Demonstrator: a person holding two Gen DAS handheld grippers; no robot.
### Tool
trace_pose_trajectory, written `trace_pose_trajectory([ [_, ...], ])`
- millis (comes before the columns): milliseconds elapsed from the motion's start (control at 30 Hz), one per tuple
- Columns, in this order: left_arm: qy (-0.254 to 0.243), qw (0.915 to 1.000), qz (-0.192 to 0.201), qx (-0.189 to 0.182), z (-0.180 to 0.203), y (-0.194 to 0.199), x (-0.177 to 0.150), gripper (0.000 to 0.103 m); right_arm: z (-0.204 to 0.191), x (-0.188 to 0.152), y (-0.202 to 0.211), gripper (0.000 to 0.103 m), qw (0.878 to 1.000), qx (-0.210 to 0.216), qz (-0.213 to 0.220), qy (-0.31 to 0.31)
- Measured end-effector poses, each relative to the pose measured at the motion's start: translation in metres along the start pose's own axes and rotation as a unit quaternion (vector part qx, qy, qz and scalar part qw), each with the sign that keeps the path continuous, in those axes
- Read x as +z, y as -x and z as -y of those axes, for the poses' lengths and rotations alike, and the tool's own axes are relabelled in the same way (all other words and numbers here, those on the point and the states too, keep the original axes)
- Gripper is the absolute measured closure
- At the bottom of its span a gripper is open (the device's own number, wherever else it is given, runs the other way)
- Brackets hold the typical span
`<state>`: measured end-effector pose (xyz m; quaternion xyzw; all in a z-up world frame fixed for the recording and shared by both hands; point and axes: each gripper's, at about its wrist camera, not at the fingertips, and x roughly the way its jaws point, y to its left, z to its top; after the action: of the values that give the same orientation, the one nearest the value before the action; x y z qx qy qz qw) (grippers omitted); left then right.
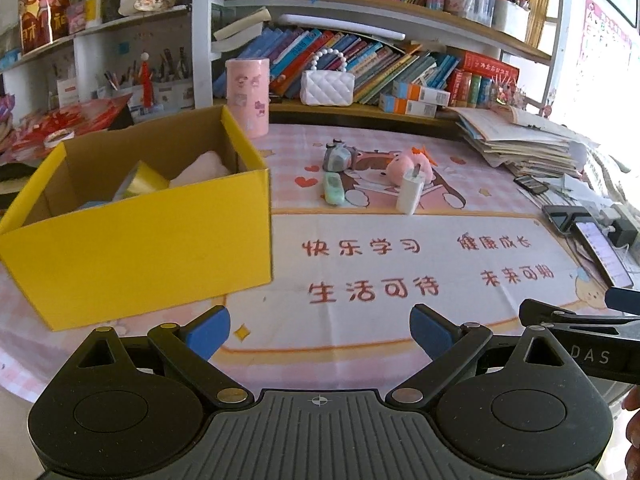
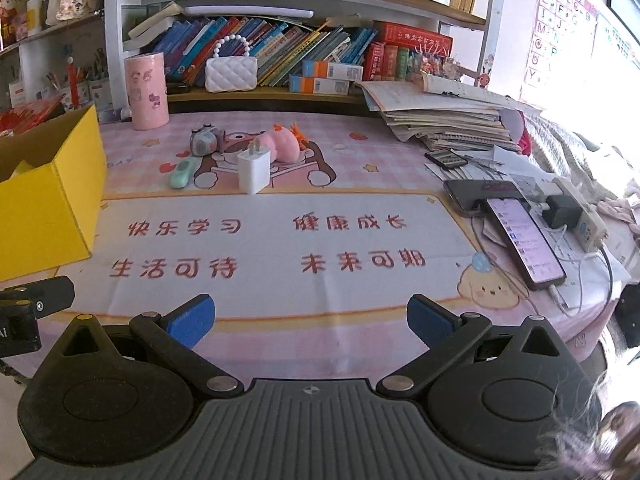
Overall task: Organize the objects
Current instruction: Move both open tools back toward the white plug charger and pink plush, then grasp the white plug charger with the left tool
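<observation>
A pink cartoon-printed desk [image 1: 400, 264] is carrying a yellow cardboard box [image 1: 152, 240] on the left, already holding a few items, apparently the collecting place. Four small things are waiting loose near the desk's middle: a white charger plug [image 2: 254, 171] standing upright, a pink plush toy [image 2: 285, 143] just behind it, a grey toy camera [image 2: 203, 140] and a mint-green remote-shaped item [image 2: 182, 173]. The left tongs [image 1: 320, 332] and right tongs [image 2: 310, 320] are both hanging apart and empty over the near edge, seemingly readying to reach for one.
</observation>
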<state>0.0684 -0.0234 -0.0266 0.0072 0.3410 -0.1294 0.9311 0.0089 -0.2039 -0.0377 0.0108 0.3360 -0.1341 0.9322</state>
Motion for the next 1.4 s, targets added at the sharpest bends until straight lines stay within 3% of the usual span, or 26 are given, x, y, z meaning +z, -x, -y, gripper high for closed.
trace_pose_trajectory([
  [367, 0.018, 0.9997, -0.006, -0.011, 0.033, -0.040, 0.030, 0.005, 0.031, 0.042, -0.044, 0.000, 0.999, 0.034, 0.015, 0.005],
  [600, 0.015, 0.9999, -0.003, 0.004, 0.059, -0.066, 0.047, 0.008, 0.057, 0.070, -0.075, 0.002, 0.998, 0.065, 0.012, -0.009],
  [967, -0.026, 0.9995, -0.012, 0.011, 0.096, -0.131, 0.086, 0.041, 0.098, 0.109, -0.112, 0.002, 0.993, 0.095, 0.036, -0.066],
  [1400, -0.054, 0.9981, -0.028, 0.005, 0.131, -0.218, 0.109, 0.047, 0.126, 0.117, -0.134, 0.002, 0.994, 0.084, 0.022, -0.065],
])
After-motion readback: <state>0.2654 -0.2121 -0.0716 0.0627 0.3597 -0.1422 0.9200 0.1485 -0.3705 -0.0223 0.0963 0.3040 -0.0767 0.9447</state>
